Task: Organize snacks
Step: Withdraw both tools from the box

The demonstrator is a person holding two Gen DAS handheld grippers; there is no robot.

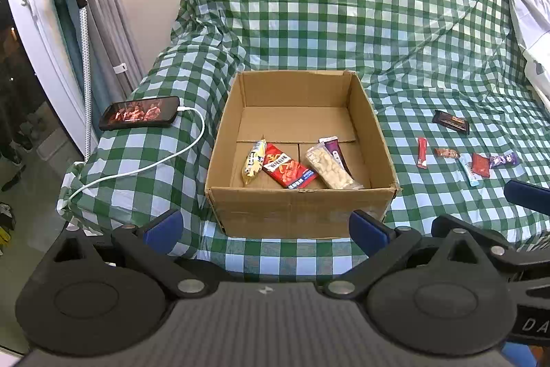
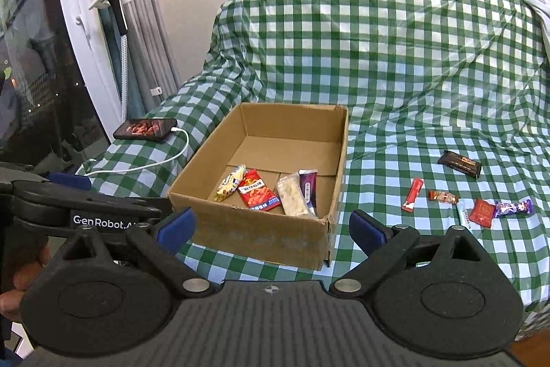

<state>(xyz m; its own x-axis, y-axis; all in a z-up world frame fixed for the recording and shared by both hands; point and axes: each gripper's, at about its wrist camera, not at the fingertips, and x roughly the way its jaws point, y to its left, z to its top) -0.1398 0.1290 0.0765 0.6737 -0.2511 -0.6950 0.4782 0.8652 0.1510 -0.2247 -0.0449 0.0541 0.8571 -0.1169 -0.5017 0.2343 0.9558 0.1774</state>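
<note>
1. The left hand-held gripper (image 1: 266,229) is wide open and holds nothing.
2. The right hand-held gripper (image 2: 271,229) is wide open too.
3. The cardboard box (image 1: 299,212) sits near the sofa's front edge with four snacks inside.
4. Only the right view shows a hand (image 2: 20,284) holding the left one.
5. Six loose snacks (image 2: 450,196) lie on the checked cloth (image 2: 395,64), toward the sofa's right edge.

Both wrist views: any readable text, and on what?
"GenRobot.A", cut off: black body of the left tongs.
"DA", cut off: black body of the right tongs.
Print on the red snack packet in the brown cardboard box: too blurred to read.
</note>
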